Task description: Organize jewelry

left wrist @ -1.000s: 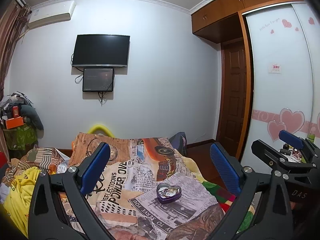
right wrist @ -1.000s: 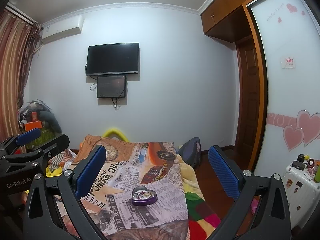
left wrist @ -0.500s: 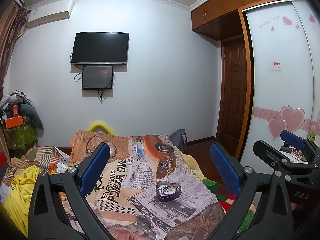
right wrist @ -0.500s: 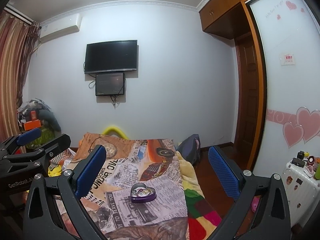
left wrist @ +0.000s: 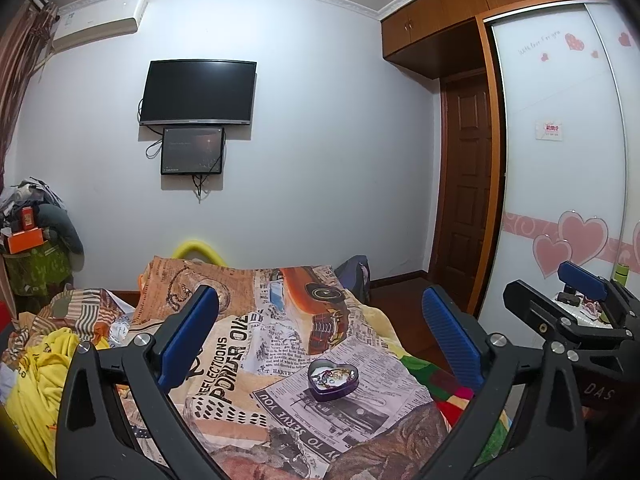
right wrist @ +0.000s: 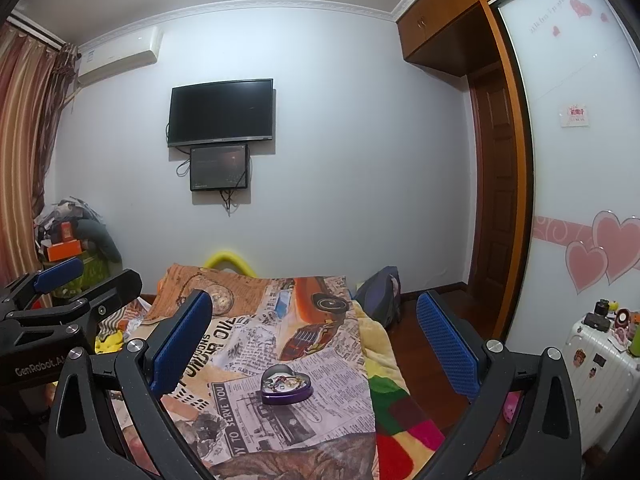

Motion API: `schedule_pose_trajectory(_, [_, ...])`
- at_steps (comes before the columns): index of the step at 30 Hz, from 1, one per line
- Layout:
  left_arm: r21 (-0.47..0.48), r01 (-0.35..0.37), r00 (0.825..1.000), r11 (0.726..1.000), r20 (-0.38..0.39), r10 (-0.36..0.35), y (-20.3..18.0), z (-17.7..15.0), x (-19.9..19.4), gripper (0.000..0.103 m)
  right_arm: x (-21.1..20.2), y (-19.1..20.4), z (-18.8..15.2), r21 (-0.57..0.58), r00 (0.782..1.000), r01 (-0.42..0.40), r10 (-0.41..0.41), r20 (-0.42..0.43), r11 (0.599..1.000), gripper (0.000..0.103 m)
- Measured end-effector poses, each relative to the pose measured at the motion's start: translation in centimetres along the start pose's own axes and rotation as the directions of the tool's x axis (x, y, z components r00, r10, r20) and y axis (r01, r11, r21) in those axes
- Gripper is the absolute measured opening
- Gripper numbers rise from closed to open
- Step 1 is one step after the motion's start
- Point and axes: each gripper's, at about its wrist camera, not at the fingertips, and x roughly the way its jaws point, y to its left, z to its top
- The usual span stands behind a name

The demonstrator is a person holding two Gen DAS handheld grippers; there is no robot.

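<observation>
Gaping empty: left claw, right claw

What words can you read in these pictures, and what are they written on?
"GenRobot.AI", partly cut off: side of the left tool.
"DAS": body of the right tool.
"TO SERVE YOU": newspaper-print blanket.
"POWDER" and "OVE", partly folded away: same blanket.
"With love for you": wardrobe door, faint, so I am unsure.
The small card on that door: too blurred to read.
</observation>
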Motion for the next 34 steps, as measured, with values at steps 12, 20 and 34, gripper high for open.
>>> schedule_pose_trajectory(12, [0.005,0.007,1.000,1.000,-0.004,-0.007,-0.20,-0.05,0.08,0.102,0.10,-0.35,-0.10,0.008,1.000,0.004,-0.004,-0.002,1.000,0.102])
schedule_pose_trajectory(20, [0.004,0.006,1.000,1.000,-0.011,-0.006,-0.29,-0.29,0.21,0.102,-0.11,-0.80,-0.09,0.016,1.000,0.011,-0.011,0.003,1.000,0.102])
schedule_pose_trajectory(34, [-0.010,0.000,1.000,1.000,-0.016,0.000,0.21,-0.37,0.52,0.102,0.13,-0.85,-0.06,0.019,1.000,0.014,-0.014,-0.005,1.000,0.102])
